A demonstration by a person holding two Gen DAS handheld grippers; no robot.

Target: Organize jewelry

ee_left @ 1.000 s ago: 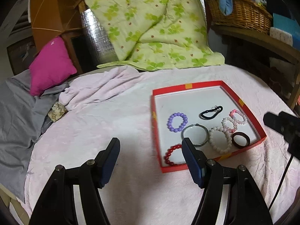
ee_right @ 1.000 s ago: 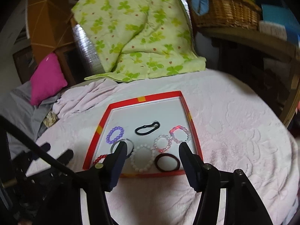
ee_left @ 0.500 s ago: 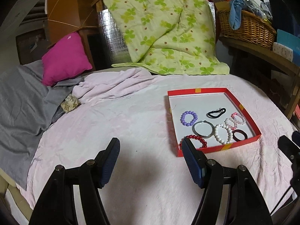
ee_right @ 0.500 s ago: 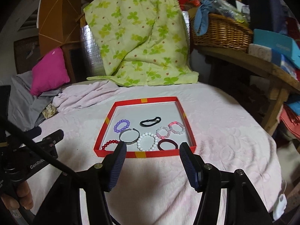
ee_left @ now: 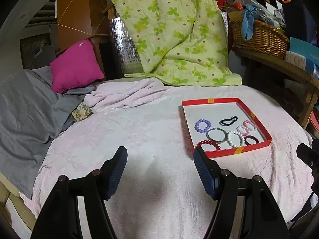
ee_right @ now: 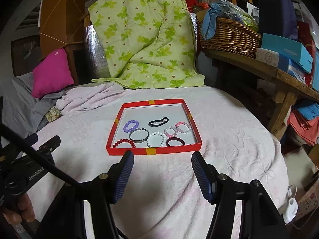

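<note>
A red tray [ee_right: 153, 151] is lying on the pink bedspread [ee_right: 229, 155], holding, left to right, a red bracelet [ee_right: 124, 142], purple bracelet [ee_right: 131, 125], silver bangle [ee_right: 139, 135], white bracelet [ee_right: 157, 139], black clip [ee_right: 158, 121], dark hair tie [ee_right: 175, 141] and pink bracelets [ee_right: 177, 129]. Both the left tongs [ee_left: 160, 169] and right tongs [ee_right: 161, 170] are hovering just short of the tray, gaping wide and empty.

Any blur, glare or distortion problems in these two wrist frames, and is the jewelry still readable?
Left wrist view: sharp, heavy fisheye bending and dark corners; tray off to the right, beads distinct. Right wrist view: equally sharp, tray centred, a soft shadow on the pink blanket under the open right gripper; no glare.
</note>
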